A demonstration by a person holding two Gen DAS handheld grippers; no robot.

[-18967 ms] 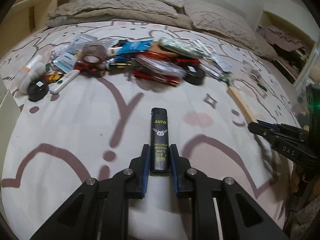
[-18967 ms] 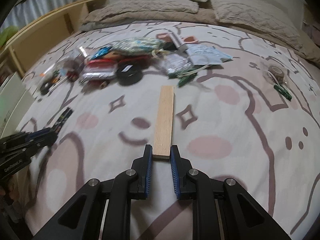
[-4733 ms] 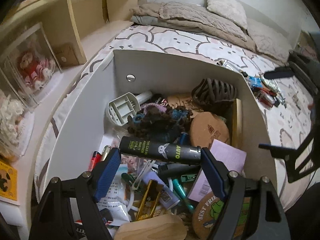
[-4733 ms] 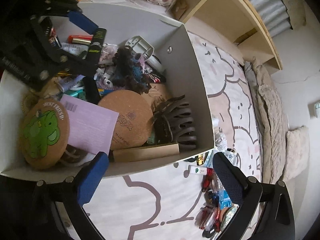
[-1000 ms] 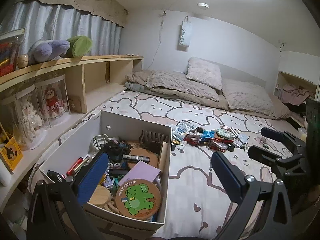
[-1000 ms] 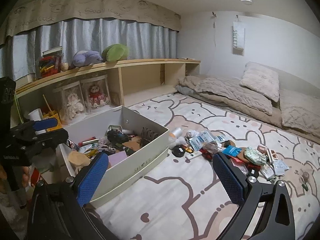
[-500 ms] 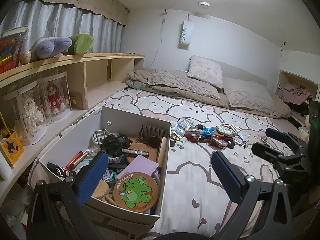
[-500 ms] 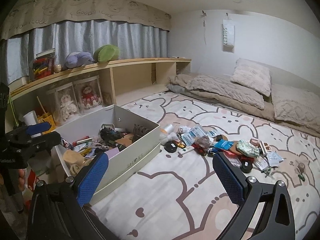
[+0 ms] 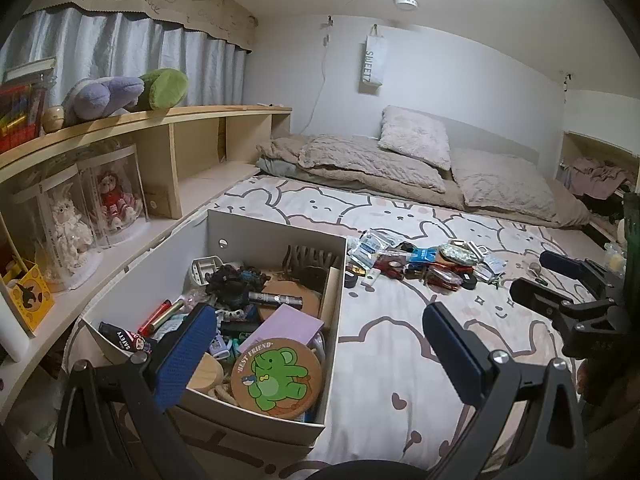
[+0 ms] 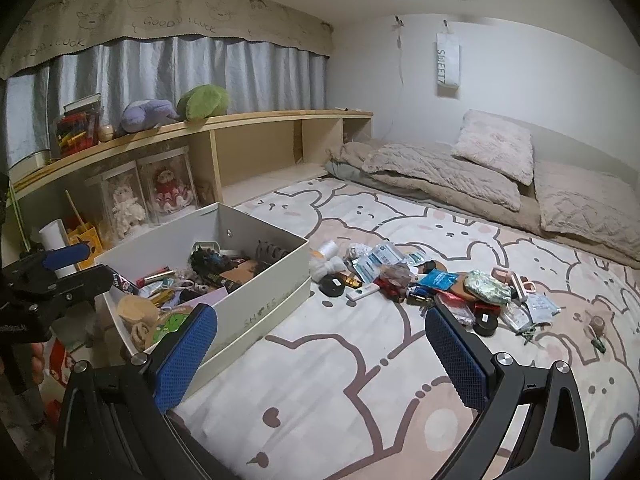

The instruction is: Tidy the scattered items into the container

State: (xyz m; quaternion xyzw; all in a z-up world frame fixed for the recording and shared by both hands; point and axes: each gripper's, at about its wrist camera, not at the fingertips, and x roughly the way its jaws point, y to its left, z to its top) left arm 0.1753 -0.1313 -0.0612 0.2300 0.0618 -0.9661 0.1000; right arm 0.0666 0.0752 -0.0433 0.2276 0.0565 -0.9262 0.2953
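A white shoe box (image 9: 256, 236) stands on the bed's left side, packed with small items: a black lighter (image 9: 276, 299), a wooden strip (image 9: 330, 292) and a green elephant coaster (image 9: 276, 374). To its right on the cover lies a scattered pile (image 9: 424, 264) of packets, tubes and round tins. My left gripper (image 9: 316, 320) hangs open and empty above the box's near right corner. In the right wrist view, the box (image 10: 256, 308) is at left and the pile (image 10: 432, 284) ahead. My right gripper (image 10: 320, 316) is open and empty, high over the bed.
A wooden shelf (image 10: 256, 120) with boxed dolls and plush toys runs along the left. Pillows and a blanket (image 10: 448, 168) lie at the far end. A small tape roll (image 10: 596, 324) sits apart at right. The right gripper (image 9: 532, 274) shows at the right edge of the left wrist view.
Both grippers have risen away from the box and look out over the bed. The lighter and wooden strip now lie in the box. Over the last second the views only drift slightly.
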